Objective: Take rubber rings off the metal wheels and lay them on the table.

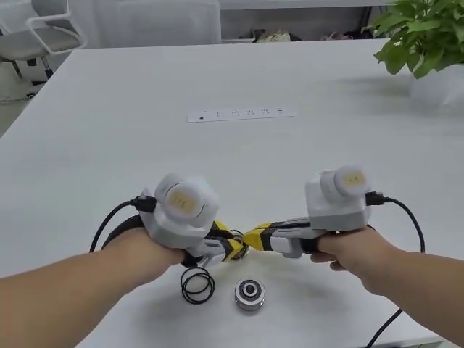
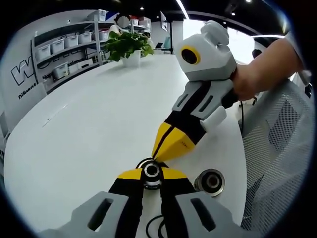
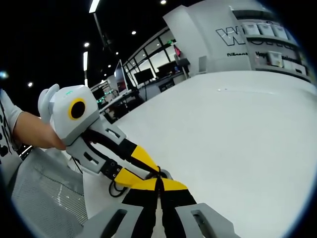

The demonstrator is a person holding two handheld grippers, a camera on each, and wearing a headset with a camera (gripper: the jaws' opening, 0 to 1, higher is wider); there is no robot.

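Now your left hand-held gripper (image 2: 151, 177) clamps a round metal wheel (image 2: 151, 171); your right hand-held gripper (image 2: 157, 154), jaws pinched together, touches its rim. Thin black rubber rings (image 1: 197, 284) lie on the matte white surface (image 1: 239, 159).

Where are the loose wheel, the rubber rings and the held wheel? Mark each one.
loose wheel (image 1: 249, 293): head view, its hub.
rubber rings (image 1: 182, 281): head view, left edge of the loops.
held wheel (image 2: 151, 173): left gripper view, its hub face.

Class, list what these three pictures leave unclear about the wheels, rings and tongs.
- Held wheel: head view, mostly hidden by left tongs; ring on or off unclear.
- Right tongs: right gripper view, own jaws hide what they pinch.
- Loose rings: left gripper view, cut off at bottom edge; number unclear.
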